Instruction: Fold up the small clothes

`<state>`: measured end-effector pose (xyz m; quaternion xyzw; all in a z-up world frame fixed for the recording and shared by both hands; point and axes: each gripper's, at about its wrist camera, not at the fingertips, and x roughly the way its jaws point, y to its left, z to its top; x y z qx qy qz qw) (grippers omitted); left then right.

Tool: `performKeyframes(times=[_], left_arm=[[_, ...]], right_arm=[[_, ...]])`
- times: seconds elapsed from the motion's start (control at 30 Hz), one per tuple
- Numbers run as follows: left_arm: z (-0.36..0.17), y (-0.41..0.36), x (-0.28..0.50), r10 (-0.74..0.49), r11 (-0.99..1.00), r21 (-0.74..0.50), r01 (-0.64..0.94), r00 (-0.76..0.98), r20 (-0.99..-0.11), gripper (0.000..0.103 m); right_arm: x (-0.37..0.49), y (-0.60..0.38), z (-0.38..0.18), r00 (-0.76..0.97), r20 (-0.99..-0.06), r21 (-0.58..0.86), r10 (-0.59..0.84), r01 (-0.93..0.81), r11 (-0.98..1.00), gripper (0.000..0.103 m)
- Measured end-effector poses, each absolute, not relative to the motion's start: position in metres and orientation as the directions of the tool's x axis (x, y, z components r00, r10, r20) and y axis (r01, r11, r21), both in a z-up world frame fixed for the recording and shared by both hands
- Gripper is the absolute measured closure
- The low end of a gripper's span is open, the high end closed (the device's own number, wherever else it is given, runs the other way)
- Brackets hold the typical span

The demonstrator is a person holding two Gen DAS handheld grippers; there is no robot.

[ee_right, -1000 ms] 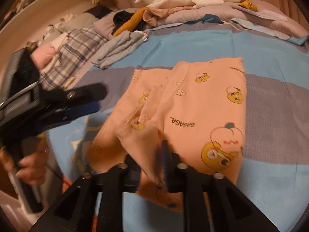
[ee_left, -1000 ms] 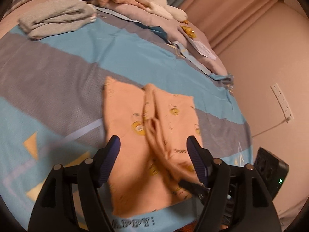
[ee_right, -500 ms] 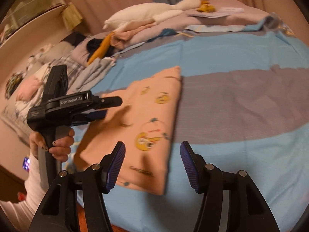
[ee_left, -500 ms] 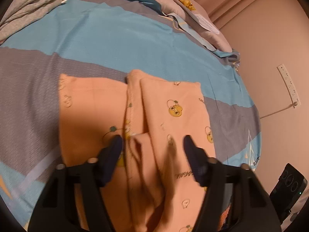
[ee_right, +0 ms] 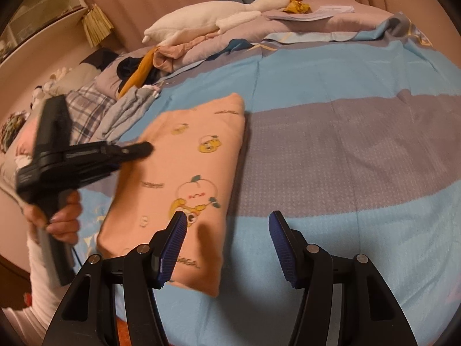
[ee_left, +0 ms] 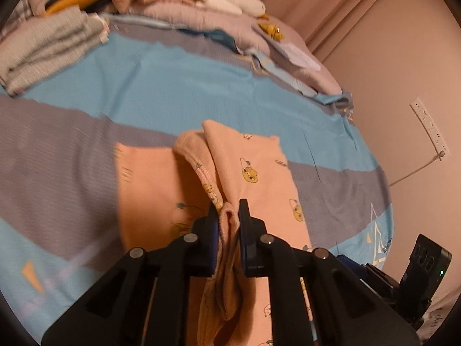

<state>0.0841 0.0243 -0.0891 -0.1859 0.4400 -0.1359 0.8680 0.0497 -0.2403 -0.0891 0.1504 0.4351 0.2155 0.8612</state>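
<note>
Left claw (ee_left: 227,216) pinches peach garment (ee_left: 259,178); grey clothes (ee_left: 49,49) apparently beyond.

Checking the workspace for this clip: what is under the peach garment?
The peach garment lies on the blue-and-grey striped bedspread, bare all around it. Anything beneath the cloth is covered. The left gripper pinches its fold.

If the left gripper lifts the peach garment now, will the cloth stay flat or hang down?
The peach garment probably droops: it bunches softly inside the left gripper, whose jaws are shut on a fold. It looks thin and light. On the bedspread the loose layers may slide apart.
</note>
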Motion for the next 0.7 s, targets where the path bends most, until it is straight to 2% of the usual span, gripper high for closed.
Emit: performKeyframes(times=[0.2, 0.4, 0.53, 0.7], left_arm=[[-0.079, 0.052, 0.067, -0.329, 0.913, -0.407, 0.017, 0.620, -0.712, 0.092], [-0.103, 0.060, 0.063, -0.281, 0.929, -0.369, -0.031, 0.588, -0.758, 0.091], [-0.121, 0.064, 0.066, -0.261, 0.932, -0.356, -0.068, 0.555, -0.790, 0.087], [-0.116, 0.063, 0.056, -0.250, 0.938, -0.342, -0.065, 0.556, -0.793, 0.081]], right_arm=[[0.054, -0.225, -0.084, 0.522, -0.678, 0.436, 0.517, -0.281, 0.855, 0.044], [0.061, -0.205, -0.087, 0.493, -0.690, 0.418, 0.530, -0.325, 0.848, 0.044], [0.064, -0.194, -0.094, 0.469, -0.714, 0.400, 0.520, -0.335, 0.853, 0.044], [0.064, -0.187, -0.105, 0.450, -0.752, 0.361, 0.482, -0.331, 0.872, 0.044]])
